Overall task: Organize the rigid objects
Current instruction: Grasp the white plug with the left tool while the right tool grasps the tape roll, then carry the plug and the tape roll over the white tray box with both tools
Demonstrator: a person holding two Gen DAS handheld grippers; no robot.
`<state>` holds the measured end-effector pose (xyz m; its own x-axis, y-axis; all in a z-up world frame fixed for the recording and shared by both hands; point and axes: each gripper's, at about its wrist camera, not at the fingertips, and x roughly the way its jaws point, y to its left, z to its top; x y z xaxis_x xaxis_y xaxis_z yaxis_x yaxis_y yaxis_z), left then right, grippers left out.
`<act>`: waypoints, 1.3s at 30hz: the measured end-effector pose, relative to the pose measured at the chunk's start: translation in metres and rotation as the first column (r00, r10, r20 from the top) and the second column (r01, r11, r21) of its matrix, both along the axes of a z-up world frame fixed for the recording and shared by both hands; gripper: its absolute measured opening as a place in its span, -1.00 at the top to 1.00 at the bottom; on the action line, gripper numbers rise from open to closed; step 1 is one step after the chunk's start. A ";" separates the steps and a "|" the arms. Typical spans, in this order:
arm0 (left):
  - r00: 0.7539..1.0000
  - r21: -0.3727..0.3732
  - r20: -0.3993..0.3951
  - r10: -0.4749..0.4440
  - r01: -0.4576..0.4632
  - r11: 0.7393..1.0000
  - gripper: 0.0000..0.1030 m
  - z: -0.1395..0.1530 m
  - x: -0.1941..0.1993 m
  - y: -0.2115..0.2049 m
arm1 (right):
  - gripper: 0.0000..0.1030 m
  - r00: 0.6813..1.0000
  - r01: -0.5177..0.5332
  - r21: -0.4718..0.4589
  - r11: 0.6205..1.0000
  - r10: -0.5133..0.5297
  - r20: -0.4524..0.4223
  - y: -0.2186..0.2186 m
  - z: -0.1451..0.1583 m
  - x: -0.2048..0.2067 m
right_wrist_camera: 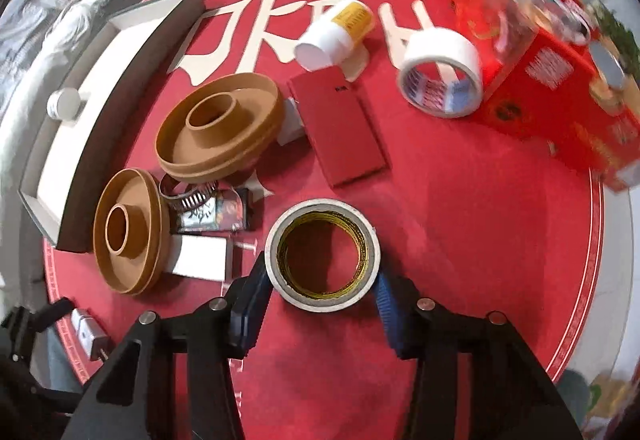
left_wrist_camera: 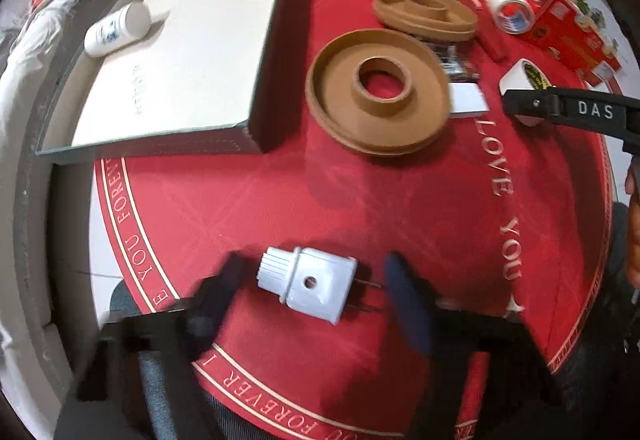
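Right gripper (right_wrist_camera: 322,292) pinches a white, yellow-cored tape roll (right_wrist_camera: 322,254), while left gripper (left_wrist_camera: 316,286) sits part-open around a glossy white plug (left_wrist_camera: 310,286), pads not touching.

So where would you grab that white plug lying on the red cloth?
By the plug's squarish white body, from straight above. It lies flat with its prongs pointing sideways, so its two long flat sides face outward. The left gripper straddles it end to end, a poorer hold.
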<state>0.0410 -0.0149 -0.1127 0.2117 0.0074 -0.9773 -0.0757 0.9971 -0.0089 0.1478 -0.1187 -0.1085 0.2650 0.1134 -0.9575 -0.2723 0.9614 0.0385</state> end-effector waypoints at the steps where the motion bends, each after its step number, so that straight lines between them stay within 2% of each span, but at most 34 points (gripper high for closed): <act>1: 1.000 -0.005 -0.014 -0.002 0.002 1.000 -0.20 0.000 -0.001 0.000 | 0.03 1.000 0.009 0.009 1.000 -0.009 -0.002 -0.003 0.002 -0.001; 8: 0.999 -0.042 -0.010 0.036 -0.036 0.998 -0.20 0.008 -0.014 0.013 | 0.03 1.000 0.017 0.070 0.997 -0.019 0.019 -0.015 0.022 -0.026; 20: 0.991 -0.025 0.118 0.060 -0.058 0.998 -0.20 0.057 -0.022 0.019 | 0.03 1.000 0.005 0.124 0.992 -0.005 -0.002 -0.022 0.033 -0.065; 39: 0.980 -0.060 0.168 0.110 -0.101 0.993 -0.20 0.064 -0.022 0.027 | 0.03 1.000 -0.007 0.118 0.993 0.008 -0.013 -0.010 0.037 -0.074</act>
